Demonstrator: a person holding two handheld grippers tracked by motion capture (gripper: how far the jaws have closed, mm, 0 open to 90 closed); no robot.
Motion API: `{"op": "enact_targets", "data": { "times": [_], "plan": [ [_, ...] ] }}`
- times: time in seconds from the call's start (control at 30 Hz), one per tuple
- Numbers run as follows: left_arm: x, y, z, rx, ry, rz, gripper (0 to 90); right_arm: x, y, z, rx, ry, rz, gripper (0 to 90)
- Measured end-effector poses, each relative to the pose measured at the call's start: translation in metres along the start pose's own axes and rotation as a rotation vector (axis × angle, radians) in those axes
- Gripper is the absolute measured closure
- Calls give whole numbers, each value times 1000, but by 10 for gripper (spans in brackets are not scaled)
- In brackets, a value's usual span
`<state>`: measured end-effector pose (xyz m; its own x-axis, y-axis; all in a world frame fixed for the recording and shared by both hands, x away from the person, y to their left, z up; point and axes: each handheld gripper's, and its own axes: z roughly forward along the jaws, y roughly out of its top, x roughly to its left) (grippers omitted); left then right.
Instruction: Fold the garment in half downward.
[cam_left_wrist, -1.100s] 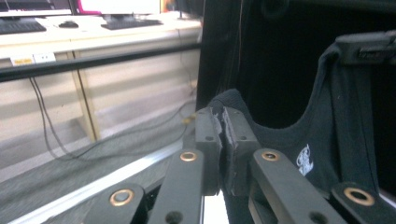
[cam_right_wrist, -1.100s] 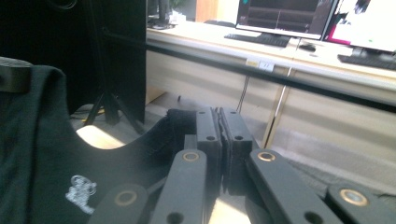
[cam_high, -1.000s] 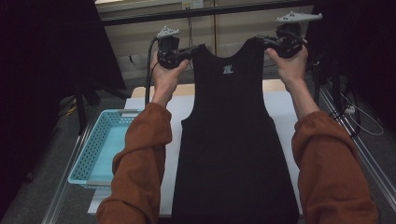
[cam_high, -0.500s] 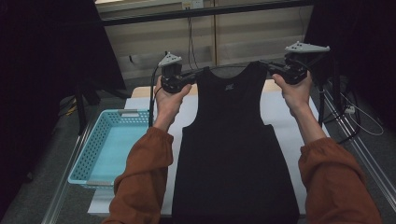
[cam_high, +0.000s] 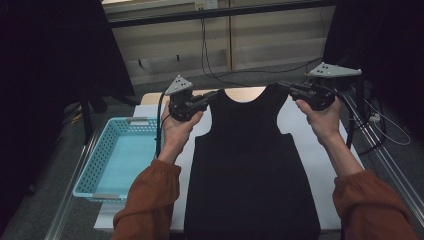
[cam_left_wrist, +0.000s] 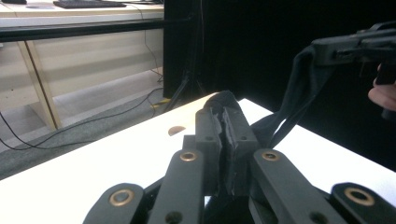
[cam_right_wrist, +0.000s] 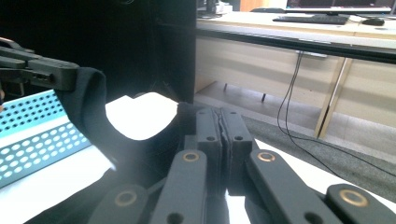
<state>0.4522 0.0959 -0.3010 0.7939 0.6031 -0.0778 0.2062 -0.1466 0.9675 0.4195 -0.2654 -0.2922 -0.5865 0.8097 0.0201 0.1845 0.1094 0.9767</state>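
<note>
Covering white table (cam_high: 310, 150), black vest (cam_high: 250, 165)

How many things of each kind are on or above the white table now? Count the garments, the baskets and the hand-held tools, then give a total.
Garments: 1, the black tank top, held by its shoulder straps.
Baskets: 1, the light blue basket at the table's left side.
Tools: 2, the left tool and the right tool, each shut on a strap.
Total: 4

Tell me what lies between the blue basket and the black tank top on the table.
In the high view, bare white table and the person's left forearm lie between basket and tank top.
</note>
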Motion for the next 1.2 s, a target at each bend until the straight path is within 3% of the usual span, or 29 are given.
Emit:
{"op": "enact_targets", "data": {
  "times": [0.27,0.4,0.83,1.0,1.2],
  "plan": [
    [-13,-9,-17,0,-28,22,859,22,-8,-17,16,34,-31,879],
    [-19,-16,-25,1,-11,25,859,31,-14,-29,16,47,-48,880],
    [-36,-42,-46,17,-41,39,859,53,-42,-55,5,107,-38,880],
    [-44,-52,-54,25,-51,59,859,67,-47,-66,16,126,-55,879],
    [-55,-65,-60,76,-55,97,859,78,-57,-78,36,139,-68,879]
  ]
}}
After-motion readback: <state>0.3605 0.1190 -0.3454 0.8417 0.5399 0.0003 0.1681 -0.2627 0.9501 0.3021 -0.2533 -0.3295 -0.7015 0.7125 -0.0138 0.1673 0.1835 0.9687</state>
